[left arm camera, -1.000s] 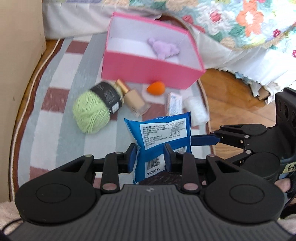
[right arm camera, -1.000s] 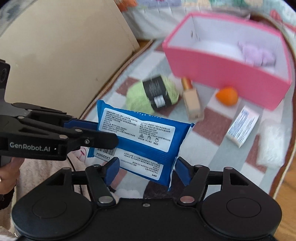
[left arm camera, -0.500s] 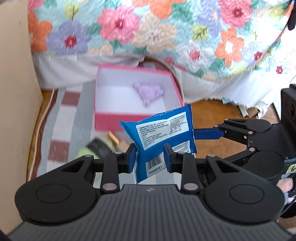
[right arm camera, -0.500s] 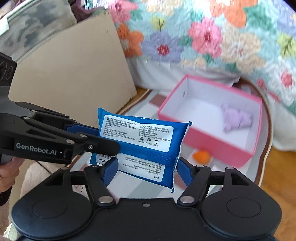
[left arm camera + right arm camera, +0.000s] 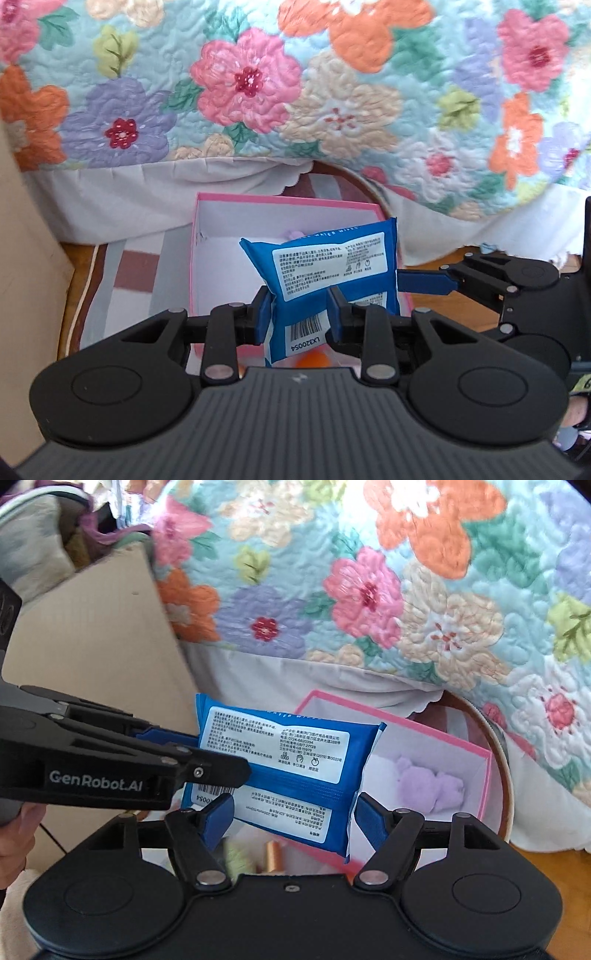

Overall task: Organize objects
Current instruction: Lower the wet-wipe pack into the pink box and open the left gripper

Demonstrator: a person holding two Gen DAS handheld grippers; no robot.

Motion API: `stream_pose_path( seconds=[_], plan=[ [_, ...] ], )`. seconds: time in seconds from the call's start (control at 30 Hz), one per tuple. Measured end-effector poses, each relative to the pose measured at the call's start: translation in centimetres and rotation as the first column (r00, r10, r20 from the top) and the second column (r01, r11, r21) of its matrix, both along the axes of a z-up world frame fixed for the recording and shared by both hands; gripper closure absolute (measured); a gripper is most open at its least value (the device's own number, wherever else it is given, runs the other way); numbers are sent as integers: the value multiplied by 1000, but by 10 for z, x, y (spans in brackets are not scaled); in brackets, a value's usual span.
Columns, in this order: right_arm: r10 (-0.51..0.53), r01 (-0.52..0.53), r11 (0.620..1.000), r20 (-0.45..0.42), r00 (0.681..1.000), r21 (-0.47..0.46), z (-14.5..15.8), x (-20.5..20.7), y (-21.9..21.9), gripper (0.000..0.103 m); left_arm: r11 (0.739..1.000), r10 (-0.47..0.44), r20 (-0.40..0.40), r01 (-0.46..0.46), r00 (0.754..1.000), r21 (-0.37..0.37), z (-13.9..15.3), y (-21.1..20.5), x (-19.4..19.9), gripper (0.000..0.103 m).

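Left wrist view: the blue wipes pack (image 5: 328,273) hangs in the air above the pink box (image 5: 194,258), clamped at its barcode end by the left gripper (image 5: 298,318), whose pads pinch the soft packet hard enough to crease it. The right gripper (image 5: 293,814) straddles the pack's lower edge; its jaws have just been opening, and in the right wrist view a gap shows beside each pad, so the pack is between them but no longer pressed. Inside the pink box lies a purple plush toy (image 5: 430,784); an orange sponge (image 5: 312,358) shows at the box's near side, with yarn (image 5: 236,854) and a bottle (image 5: 274,853) blurred just beyond it. A floral quilt (image 5: 332,92) hangs behind the box.

Risks, as judged: with one end held, the limp pack may swing or slip from the narrow pinch; released too early, it could strike the box wall and fall outside; the right gripper's open fingers may snag the wrapper on withdrawal.
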State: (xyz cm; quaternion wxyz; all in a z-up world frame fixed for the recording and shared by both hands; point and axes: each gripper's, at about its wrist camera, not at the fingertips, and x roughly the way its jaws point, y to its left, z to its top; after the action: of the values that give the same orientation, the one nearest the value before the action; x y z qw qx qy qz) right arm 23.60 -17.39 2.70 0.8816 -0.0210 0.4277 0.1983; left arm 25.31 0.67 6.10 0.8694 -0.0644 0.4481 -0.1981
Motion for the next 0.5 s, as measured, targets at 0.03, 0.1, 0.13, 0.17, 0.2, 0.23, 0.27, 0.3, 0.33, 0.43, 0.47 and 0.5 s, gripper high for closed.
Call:
stream_pose_path(
  seconds=[0.03,0.1,0.13,0.17,0.2,0.23,0.27,0.3,0.33,0.43,0.47,0.5],
  plan=[
    [7,-7,1000,1,1000,5,-10,8,-3,26,1000,3,-11,-3,1000,2,-9,-2,11,74],
    [-6,7,999,-18,1000,36,-33,27,-12,26,1000,7,-47,-7,999,2,-30,-7,33,74],
    [-16,18,998,-34,999,53,-45,36,-16,26,1000,6,-59,-6,998,8,-40,-10,42,74],
    [-22,25,997,-49,999,67,-57,43,-19,26,1000,6,-70,-5,998,17,-50,-14,51,74],
    [-27,32,996,-61,998,78,-68,51,-22,26,1000,3,-84,0,996,27,-60,-18,60,74],
    [-31,37,996,-75,997,84,-80,57,-24,26,999,4,-100,-1,995,34,-69,-21,68,74],
    [-32,40,995,-90,995,88,-90,63,-26,26,999,8,-122,-3,993,38,-80,-24,76,74],
    [-42,52,994,-109,993,96,-102,69,-29,26,999,8,-133,-2,991,45,-89,-27,82,74],
    [-51,65,993,-131,990,102,-112,76,-31,26,999,10,-144,-2,990,50,-97,-30,88,74],
    [-72,92,991,-190,979,100,-136,95,-35,26,998,23,-199,-12,980,60,-125,-36,106,74],
    [-82,102,991,-201,976,92,-143,102,-36,26,998,27,-219,-14,975,59,-135,-38,112,74],
    [-90,110,990,-214,973,84,-148,109,-37,26,998,34,-235,-21,971,55,-142,-38,116,74]
  ],
)
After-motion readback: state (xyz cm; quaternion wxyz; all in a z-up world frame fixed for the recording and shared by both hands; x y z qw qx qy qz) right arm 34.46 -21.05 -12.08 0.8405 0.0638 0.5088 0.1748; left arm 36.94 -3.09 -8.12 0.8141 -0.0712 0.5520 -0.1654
